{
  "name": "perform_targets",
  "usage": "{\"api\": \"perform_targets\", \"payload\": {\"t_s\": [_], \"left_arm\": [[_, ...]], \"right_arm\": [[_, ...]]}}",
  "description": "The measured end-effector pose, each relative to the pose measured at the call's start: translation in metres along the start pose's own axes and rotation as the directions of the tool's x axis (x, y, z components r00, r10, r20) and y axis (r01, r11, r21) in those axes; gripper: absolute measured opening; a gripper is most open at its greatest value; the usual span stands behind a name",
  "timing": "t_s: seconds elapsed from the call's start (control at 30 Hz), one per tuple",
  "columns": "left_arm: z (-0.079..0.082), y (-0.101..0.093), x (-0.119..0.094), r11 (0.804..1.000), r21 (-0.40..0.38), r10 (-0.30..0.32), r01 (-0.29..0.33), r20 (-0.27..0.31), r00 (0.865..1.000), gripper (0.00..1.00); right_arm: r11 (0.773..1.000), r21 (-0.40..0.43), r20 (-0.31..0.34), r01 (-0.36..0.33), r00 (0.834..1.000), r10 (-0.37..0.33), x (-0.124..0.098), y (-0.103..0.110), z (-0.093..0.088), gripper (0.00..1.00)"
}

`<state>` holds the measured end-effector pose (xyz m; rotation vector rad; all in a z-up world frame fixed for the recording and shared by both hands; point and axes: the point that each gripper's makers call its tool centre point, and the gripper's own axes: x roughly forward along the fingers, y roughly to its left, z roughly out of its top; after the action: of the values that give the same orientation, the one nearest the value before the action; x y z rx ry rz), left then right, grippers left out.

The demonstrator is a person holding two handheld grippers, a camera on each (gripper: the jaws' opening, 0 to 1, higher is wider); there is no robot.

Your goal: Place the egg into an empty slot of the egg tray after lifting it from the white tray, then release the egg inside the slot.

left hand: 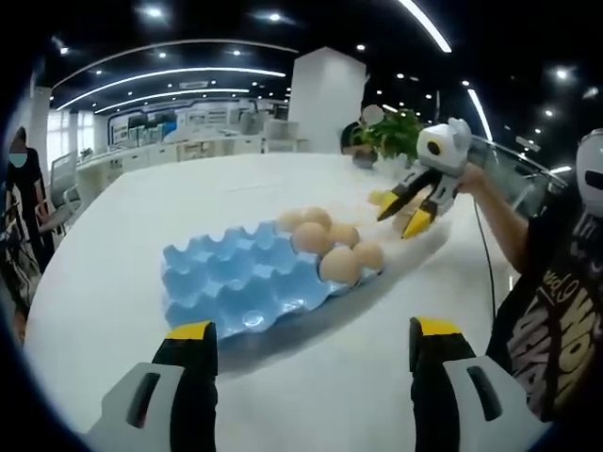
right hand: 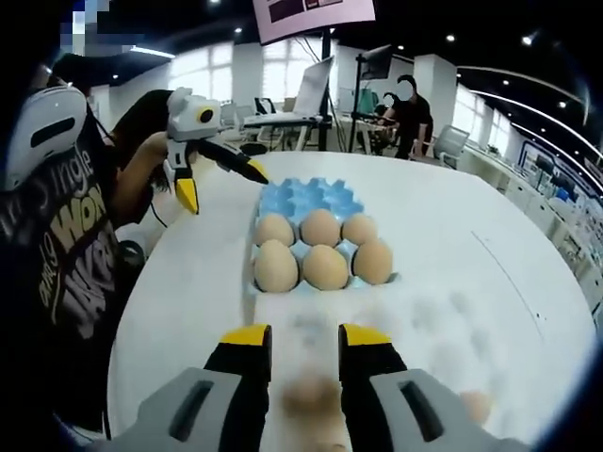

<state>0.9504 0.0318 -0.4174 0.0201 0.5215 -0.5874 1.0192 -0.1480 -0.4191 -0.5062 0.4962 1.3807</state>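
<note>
Reaching low over the white tray, the right gripper has its yellow-tipped jaws narrowed around a blurred tan egg. Beyond it the blue moulded egg tray holds six brown eggs in its near slots. The left gripper hangs wide apart, holding nothing, near the egg tray's far end on the white table.

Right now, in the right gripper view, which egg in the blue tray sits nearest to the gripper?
The front-row left egg in the blue tray; it lies lowest in that view, closest to the right gripper, beside two front-row neighbours.
</note>
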Motion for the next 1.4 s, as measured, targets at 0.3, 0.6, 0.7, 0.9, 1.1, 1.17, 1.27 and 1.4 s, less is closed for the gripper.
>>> {"api": "perform_targets", "payload": {"t_s": [0.3,0.6,0.7,0.9,1.1,1.17,1.27,1.4], "left_arm": [[-0.001,0.001,0.001,1.0,0.0,0.0,0.0,-0.005,1.0,0.85],[-0.002,0.003,0.0,1.0,-0.003,0.002,-0.002,-0.003,1.0,0.85],[-0.003,0.004,0.0,1.0,-0.005,0.005,-0.005,-0.003,1.0,0.85],[-0.004,0.004,0.0,1.0,-0.005,0.003,-0.003,-0.002,1.0,0.85],[-0.005,0.003,0.003,1.0,-0.006,-0.001,0.0,-0.007,1.0,0.85],[-0.005,0.003,0.002,1.0,-0.007,0.001,-0.001,-0.009,1.0,0.85],[-0.005,0.005,-0.001,1.0,-0.009,0.013,-0.013,-0.011,1.0,0.85],[-0.005,0.009,-0.003,0.999,-0.018,0.03,-0.031,-0.011,0.999,0.85]], "right_arm": [[1.0,-0.005,-0.015,0.003,1.0,-0.003,-0.005,0.004,-0.007,0.29],[1.0,-0.012,-0.07,0.014,0.997,-0.014,-0.012,0.001,-0.019,0.29],[1.0,-0.015,-0.086,0.013,0.996,-0.014,-0.015,0.0,-0.022,0.29],[1.0,-0.007,-0.099,0.006,0.995,-0.007,-0.019,-0.003,-0.028,0.29],[0.998,0.056,-0.129,-0.017,0.991,0.024,-0.018,-0.008,-0.033,0.29],[0.998,0.064,-0.134,-0.026,0.99,0.034,-0.019,-0.008,-0.033,0.29],[0.997,0.069,-0.139,-0.036,0.989,0.045,-0.019,-0.008,-0.034,0.29],[0.997,0.06,-0.148,-0.043,0.988,0.051,-0.019,-0.007,-0.034,0.29]]}}
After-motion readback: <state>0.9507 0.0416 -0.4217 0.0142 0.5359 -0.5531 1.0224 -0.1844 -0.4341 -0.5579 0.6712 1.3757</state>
